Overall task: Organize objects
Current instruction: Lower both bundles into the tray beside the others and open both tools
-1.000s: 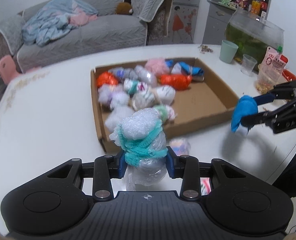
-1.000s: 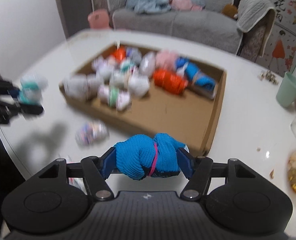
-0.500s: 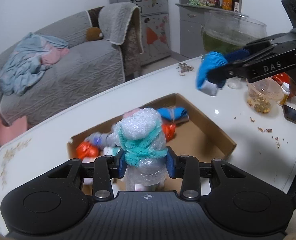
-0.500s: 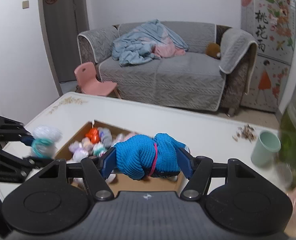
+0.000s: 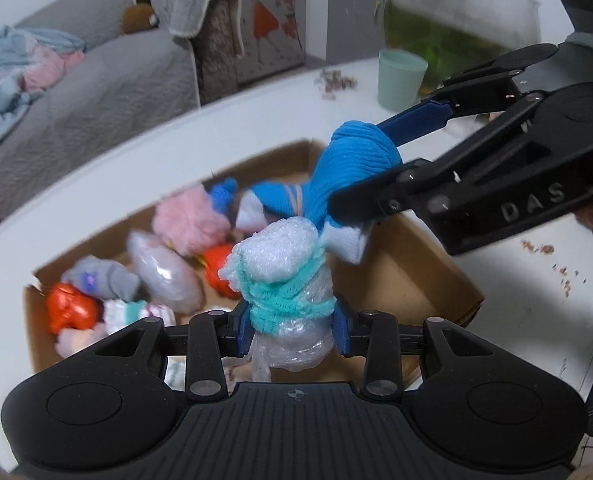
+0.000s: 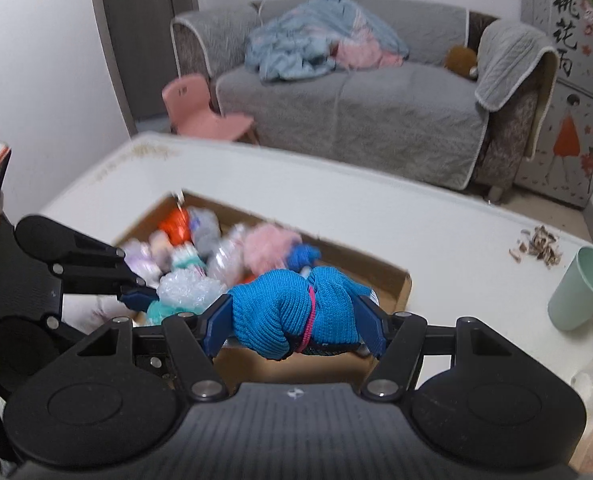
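Left gripper [image 5: 293,322] pinching a bubble-wrap bundle [image 5: 282,276] tied with teal band, right gripper [image 6: 294,322] pinching a blue knitted bundle [image 6: 294,312], both held in the air above the near edge of the cardboard tray [image 5: 448,280], bundles almost touching. Better to separate them a little, then lower each over bare cardboard at the right side and release only when resting, not onto the pile at the left.

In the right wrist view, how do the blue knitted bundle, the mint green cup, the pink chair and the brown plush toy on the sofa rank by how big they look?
1. Blue knitted bundle, though it sits right at the camera in the right gripper, so nearness inflates it.
2. Pink chair and mint green cup look about alike; the cup is nearer and partly cut off.
3. Brown plush toy, smallest.
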Demonstrator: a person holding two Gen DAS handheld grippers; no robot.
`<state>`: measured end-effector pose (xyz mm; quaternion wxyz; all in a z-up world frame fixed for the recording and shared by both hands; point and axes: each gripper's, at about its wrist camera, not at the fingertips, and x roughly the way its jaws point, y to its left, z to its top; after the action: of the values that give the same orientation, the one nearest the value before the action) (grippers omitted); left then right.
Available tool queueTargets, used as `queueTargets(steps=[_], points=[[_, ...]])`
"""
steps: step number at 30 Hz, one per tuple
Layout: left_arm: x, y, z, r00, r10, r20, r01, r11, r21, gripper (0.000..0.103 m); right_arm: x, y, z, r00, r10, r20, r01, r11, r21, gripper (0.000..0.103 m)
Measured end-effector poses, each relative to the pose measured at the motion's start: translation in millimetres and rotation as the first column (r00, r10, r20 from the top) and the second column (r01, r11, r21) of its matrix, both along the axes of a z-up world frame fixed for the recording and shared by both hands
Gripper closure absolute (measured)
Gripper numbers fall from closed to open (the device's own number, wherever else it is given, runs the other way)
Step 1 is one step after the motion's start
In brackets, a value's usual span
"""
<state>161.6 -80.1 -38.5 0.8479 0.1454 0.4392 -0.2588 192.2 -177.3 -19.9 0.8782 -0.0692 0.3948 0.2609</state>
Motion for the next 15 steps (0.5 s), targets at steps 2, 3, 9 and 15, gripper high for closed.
queueTargets(steps=[2,3,9,15], points=[[4.0,1.5,-9.9,1.000,-0.001,-0.020,0.001,1.000,0.005,0.058,1.6,0.2,-8.2,1.000,0.019,-0.021,-0.019,1.000,-0.014,0.042],[5.5,1.3,-13.9,1.000,-0.002,-0.030,0.002,1.000,0.007,0.058,2.0,2.2,-11.3,0.999,0.032,-0.035,-0.032,0.999,-0.021,0.042],[10.4,0.7,-30.4,0.998,-0.011,-0.062,0.013,1.000,0.024,0.058,4.3,11.5,-26.8,0.994,0.091,-0.061,-0.096,0.992,-0.084,0.041],[18.3,-4.7,-40.0,0.997,-0.009,-0.078,0.011,0.999,0.034,0.058,11.8,16.8,-41.4,0.990,0.118,-0.083,-0.128,0.984,-0.128,0.041]])
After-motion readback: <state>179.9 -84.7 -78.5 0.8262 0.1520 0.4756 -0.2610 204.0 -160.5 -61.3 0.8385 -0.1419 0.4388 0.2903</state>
